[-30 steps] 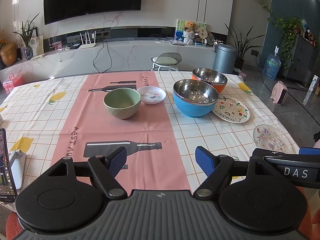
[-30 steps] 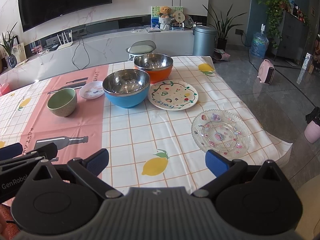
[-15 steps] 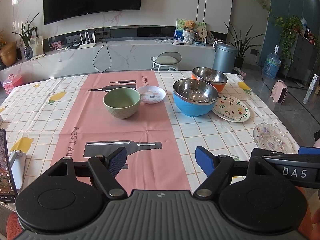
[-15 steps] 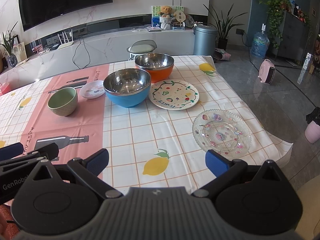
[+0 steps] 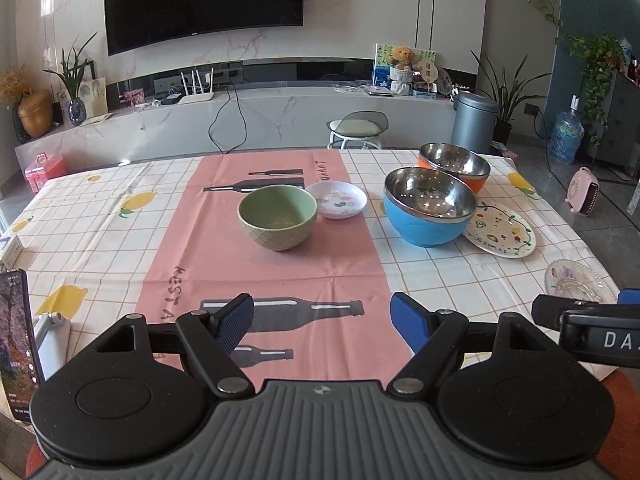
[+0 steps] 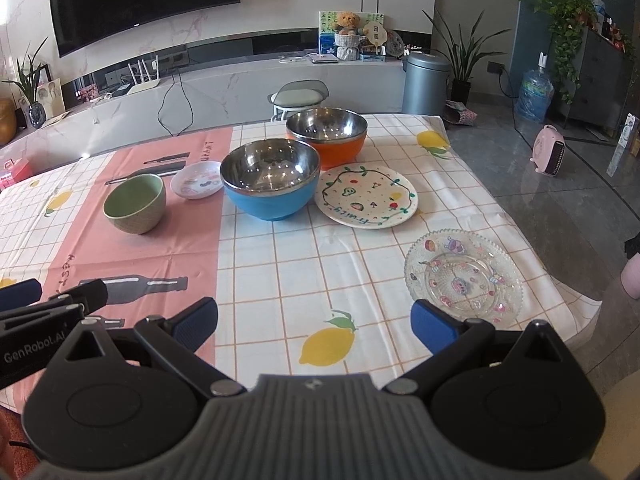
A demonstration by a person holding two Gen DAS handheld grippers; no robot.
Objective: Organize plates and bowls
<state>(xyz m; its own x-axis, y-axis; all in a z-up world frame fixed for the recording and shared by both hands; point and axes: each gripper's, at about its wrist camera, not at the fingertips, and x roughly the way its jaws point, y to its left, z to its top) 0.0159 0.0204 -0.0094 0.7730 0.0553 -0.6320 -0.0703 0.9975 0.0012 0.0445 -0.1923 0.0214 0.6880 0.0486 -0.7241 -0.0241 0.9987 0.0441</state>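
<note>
A green bowl point(image 5: 278, 216) stands mid-table on the pink runner, with a small patterned saucer point(image 5: 339, 199) just behind it. To the right sit a blue steel-lined bowl point(image 5: 429, 206) and, behind it, an orange steel-lined bowl point(image 5: 456, 164). A white fruit-painted plate point(image 6: 366, 195) lies beside the blue bowl; a clear glass plate point(image 6: 464, 278) lies near the table's right corner. My left gripper point(image 5: 322, 322) hovers open near the front edge. My right gripper point(image 6: 314, 322) is open too, just left of the glass plate. Neither holds anything.
A phone point(image 5: 18, 344) stands on a holder at the table's point(image 6: 280, 264) front left edge. Beyond the far edge is a stool point(image 5: 358, 130). The table's right edge drops to grey floor with a pink heater point(image 6: 550, 150).
Both grippers have crept slightly forward toward the dishes; the dishes sit a little nearer in both views. Nothing was grasped or moved.
</note>
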